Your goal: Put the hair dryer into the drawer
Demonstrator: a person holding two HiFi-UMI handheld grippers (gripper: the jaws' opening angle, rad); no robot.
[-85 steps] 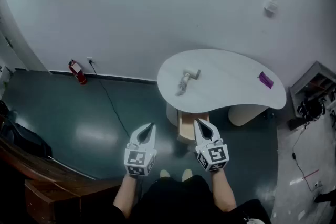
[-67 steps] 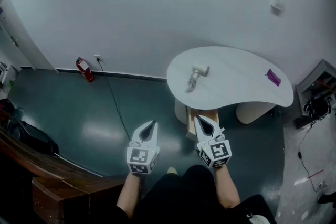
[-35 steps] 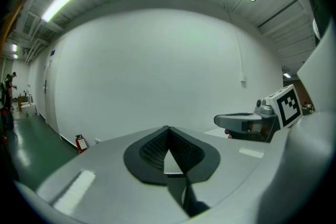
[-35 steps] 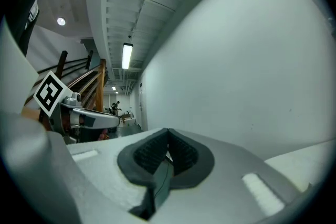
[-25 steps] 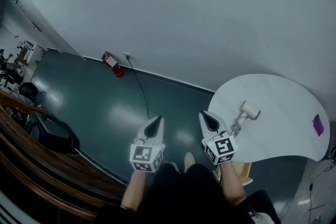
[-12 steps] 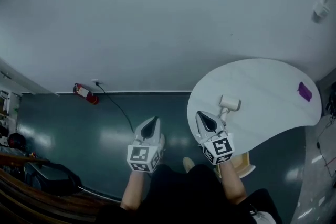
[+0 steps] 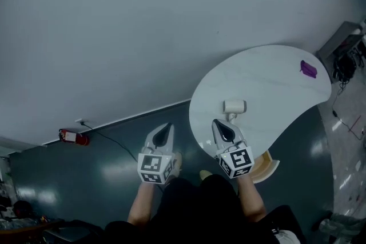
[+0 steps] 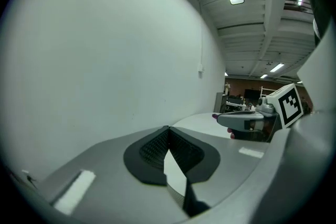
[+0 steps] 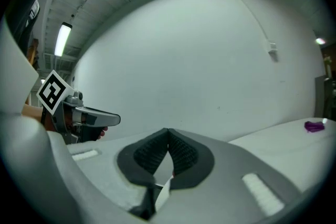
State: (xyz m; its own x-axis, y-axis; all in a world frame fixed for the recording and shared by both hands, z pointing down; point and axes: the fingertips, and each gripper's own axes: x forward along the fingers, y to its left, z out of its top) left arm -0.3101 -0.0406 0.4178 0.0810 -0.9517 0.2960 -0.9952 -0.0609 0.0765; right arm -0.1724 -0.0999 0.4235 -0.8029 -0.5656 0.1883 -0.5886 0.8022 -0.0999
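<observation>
i see left gripper (image 7: 163, 128) and right gripper (image 7: 221, 126) jaws clenched, empty; hair dryer (image 7: 234, 106) lies on white bench (image 7: 274, 80).

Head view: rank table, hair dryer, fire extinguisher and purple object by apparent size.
1. table, by far the largest
2-3. hair dryer and fire extinguisher: these look about alike. The extinguisher is down on the floor, farther from the camera, so I won't rank them.
4. purple object, the smallest
</observation>
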